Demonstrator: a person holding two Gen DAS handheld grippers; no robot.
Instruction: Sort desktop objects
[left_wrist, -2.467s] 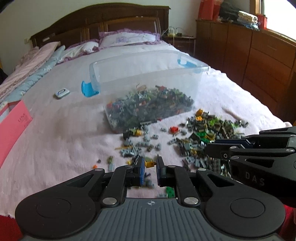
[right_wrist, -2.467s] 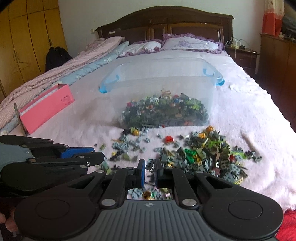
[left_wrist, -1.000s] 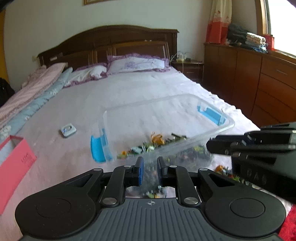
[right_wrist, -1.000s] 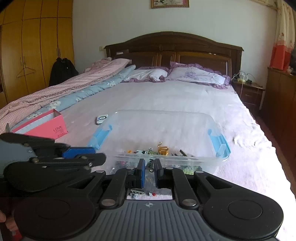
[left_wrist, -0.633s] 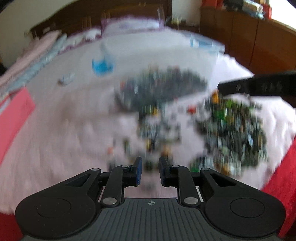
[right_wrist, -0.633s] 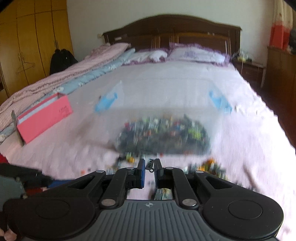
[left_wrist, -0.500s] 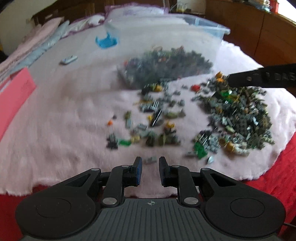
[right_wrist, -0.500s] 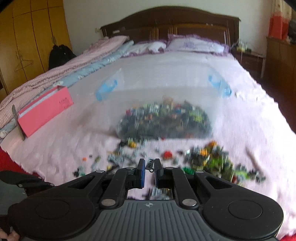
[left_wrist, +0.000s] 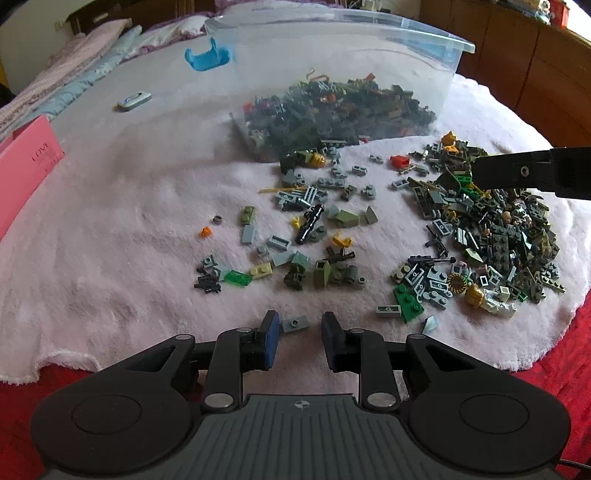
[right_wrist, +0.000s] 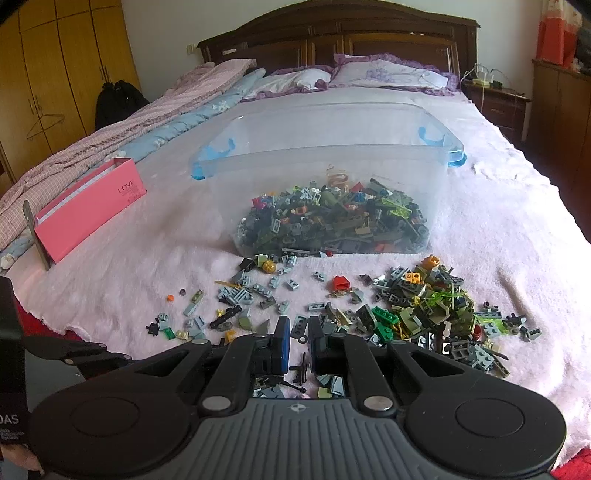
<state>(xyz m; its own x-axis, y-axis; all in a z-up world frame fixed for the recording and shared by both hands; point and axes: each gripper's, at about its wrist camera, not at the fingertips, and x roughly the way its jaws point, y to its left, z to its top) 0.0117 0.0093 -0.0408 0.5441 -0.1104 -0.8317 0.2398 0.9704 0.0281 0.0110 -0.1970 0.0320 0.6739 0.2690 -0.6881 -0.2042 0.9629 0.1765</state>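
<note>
A clear plastic bin (left_wrist: 424, 44) (right_wrist: 332, 155) with blue handles holds a heap of small toy bricks on a pink blanket. More bricks lie scattered in front of it, with a dense pile (left_wrist: 491, 229) (right_wrist: 424, 306) at the right. My left gripper (left_wrist: 298, 325) is open and empty, low over the blanket's near edge, with a small grey brick (left_wrist: 295, 324) lying between its fingertips. My right gripper (right_wrist: 298, 330) is nearly closed on a small grey brick (right_wrist: 300, 328), held above the loose bricks.
A pink box (left_wrist: 22, 173) (right_wrist: 92, 206) stands at the left. A small white device (left_wrist: 133, 100) lies beyond it. The blanket's near edge drops to red bedding (left_wrist: 55, 373). Wooden drawers (left_wrist: 535, 66) line the right. Pillows (right_wrist: 388, 74) and headboard lie far back.
Both grippers rose over the bin, then swung back down over the scattered bricks. The left gripper's jaws have opened wider and it now sits lower, near the blanket's front edge.
</note>
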